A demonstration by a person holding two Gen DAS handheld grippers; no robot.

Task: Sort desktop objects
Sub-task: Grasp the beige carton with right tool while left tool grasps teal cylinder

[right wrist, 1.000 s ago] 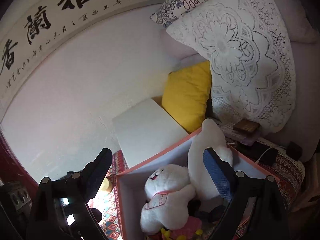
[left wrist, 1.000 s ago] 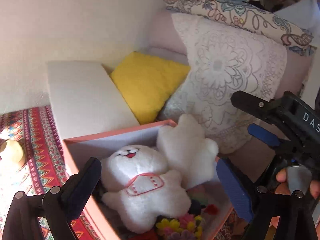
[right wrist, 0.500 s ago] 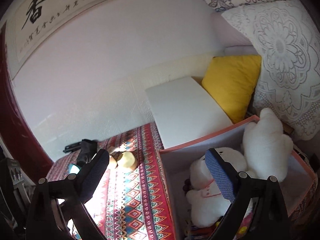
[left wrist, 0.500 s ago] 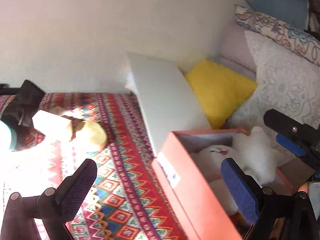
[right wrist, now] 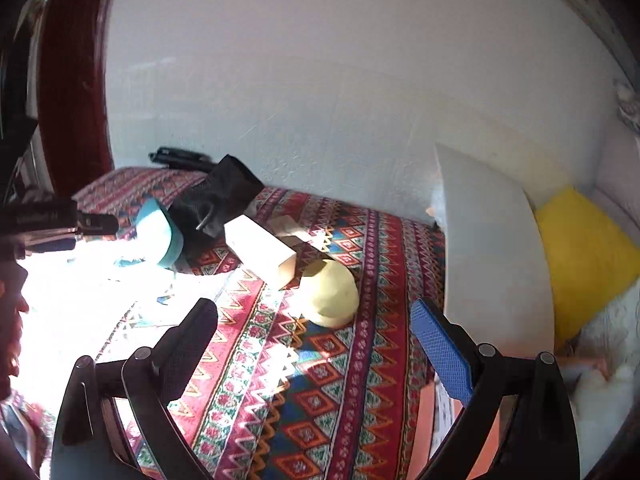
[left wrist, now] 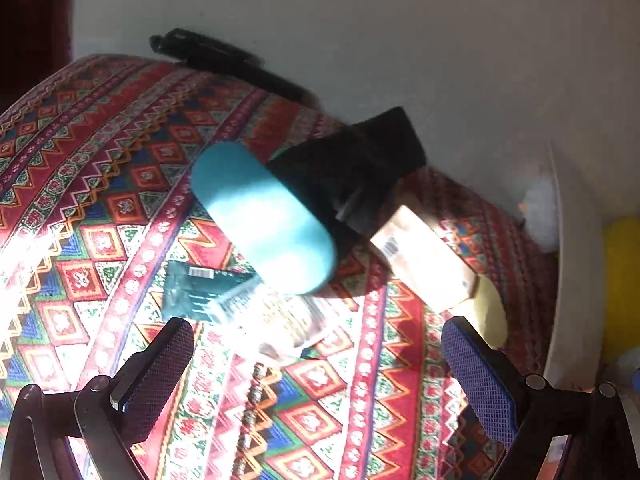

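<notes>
On the patterned cloth lie a teal case point(left wrist: 262, 218) point(right wrist: 158, 236), a black pouch point(left wrist: 352, 168) point(right wrist: 218, 196), a pale carton point(left wrist: 424, 258) point(right wrist: 260, 252), a yellow rounded lump point(left wrist: 490, 312) point(right wrist: 330, 294), a dark green packet point(left wrist: 196, 292) and a clear wrapper point(left wrist: 276, 320) in glare. My left gripper point(left wrist: 316, 360) hangs open just short of the wrapper, holding nothing. My right gripper point(right wrist: 316, 344) is open too, just short of the yellow lump. The orange box point(right wrist: 432, 412) with white plush toys point(right wrist: 600, 396) sits at the lower right of the right wrist view.
A white board point(right wrist: 492, 256) leans against the wall, with a yellow cushion point(right wrist: 588, 252) behind it. A black rod-like thing point(left wrist: 224, 60) lies along the wall at the far edge. Strong sunlight washes out the left of the cloth point(right wrist: 280, 380).
Both grippers swung left, away from the orange box of plush toys, and now face the loose items on the cloth. Both stayed open and empty.
</notes>
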